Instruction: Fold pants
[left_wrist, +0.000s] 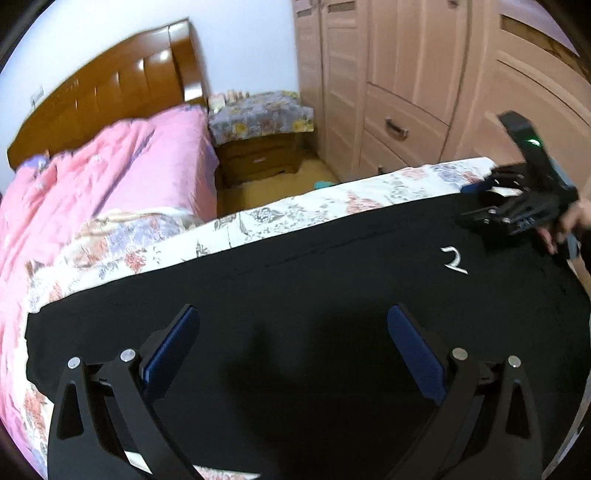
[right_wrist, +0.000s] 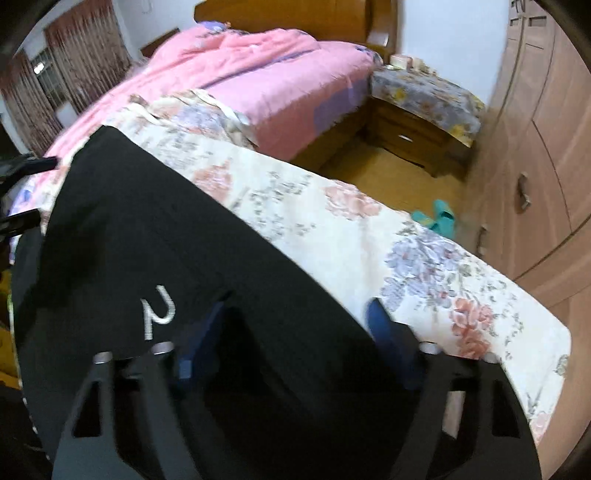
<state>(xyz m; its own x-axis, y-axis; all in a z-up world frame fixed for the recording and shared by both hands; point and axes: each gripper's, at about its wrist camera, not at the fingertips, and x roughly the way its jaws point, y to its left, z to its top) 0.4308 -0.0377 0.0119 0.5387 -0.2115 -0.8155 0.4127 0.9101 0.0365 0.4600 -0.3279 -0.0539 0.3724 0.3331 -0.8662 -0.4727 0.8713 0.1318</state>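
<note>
Both grippers, left gripper (left_wrist: 293, 343) and right gripper (right_wrist: 299, 325), hover open-jawed over black pants (left_wrist: 295, 280) spread lengthwise on the floral bedsheet (left_wrist: 332, 199); further folding seemingly remains.

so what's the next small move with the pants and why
Probably lower both grippers onto the near edge of the black pants and pinch it. The left gripper hangs open above the cloth holding nothing, and the right gripper also stands open over the flat pants on the floral sheet.

Floral sheet (right_wrist: 332, 229) covers the bed, pink quilt (left_wrist: 110, 166) bunched behind, wooden headboard (left_wrist: 110, 92), nightstand (left_wrist: 258, 158) under floral cloth, wardrobe (left_wrist: 406, 74), teal slippers (right_wrist: 437, 218) on floor.
</note>
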